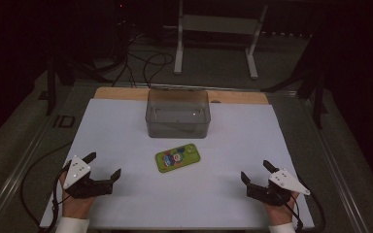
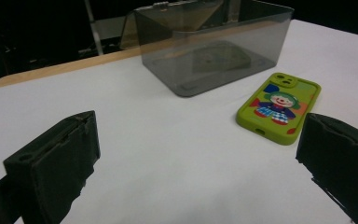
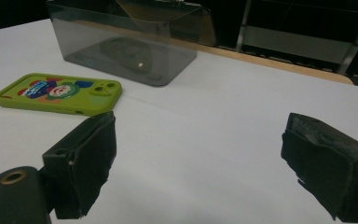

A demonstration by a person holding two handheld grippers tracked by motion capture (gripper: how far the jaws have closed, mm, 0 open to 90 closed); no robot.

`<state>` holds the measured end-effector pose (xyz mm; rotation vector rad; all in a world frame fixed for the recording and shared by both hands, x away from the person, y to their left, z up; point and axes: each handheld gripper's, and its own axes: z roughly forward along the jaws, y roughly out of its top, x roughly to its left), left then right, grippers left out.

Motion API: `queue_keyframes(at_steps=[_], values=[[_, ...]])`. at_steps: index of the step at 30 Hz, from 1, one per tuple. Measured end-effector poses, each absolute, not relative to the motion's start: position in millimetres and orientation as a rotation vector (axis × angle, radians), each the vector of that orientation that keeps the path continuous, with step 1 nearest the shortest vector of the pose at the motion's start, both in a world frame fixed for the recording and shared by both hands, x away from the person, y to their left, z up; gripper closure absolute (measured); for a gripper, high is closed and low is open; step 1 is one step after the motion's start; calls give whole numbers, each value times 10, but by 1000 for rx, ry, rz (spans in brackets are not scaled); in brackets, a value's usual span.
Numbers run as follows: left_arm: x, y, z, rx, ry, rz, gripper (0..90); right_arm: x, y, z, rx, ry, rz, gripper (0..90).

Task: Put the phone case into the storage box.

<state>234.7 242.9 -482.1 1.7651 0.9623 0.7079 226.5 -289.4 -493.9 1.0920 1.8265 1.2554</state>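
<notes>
both grippers empty, jaws wide apart. green phone case [image 1: 178, 158] flat mid-table, just before the smoked bin [image 1: 177, 113], long axis roughly crosswise. left gripper [image 1: 105, 166] looks marginally nearer than right gripper [image 1: 256, 172].

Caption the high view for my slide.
Two open grippers, left and right, rest on a white table flanking a green phone case before a clear bin.
</notes>
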Motion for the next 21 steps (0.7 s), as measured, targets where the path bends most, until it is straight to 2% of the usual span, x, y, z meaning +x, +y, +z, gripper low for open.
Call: queue_keyframes(at_steps=[21], values=[[2575, 2130, -4678, 1847, 921, 690, 0, 2282, -2887, -4950, 1095, 1832, 1258, 101]])
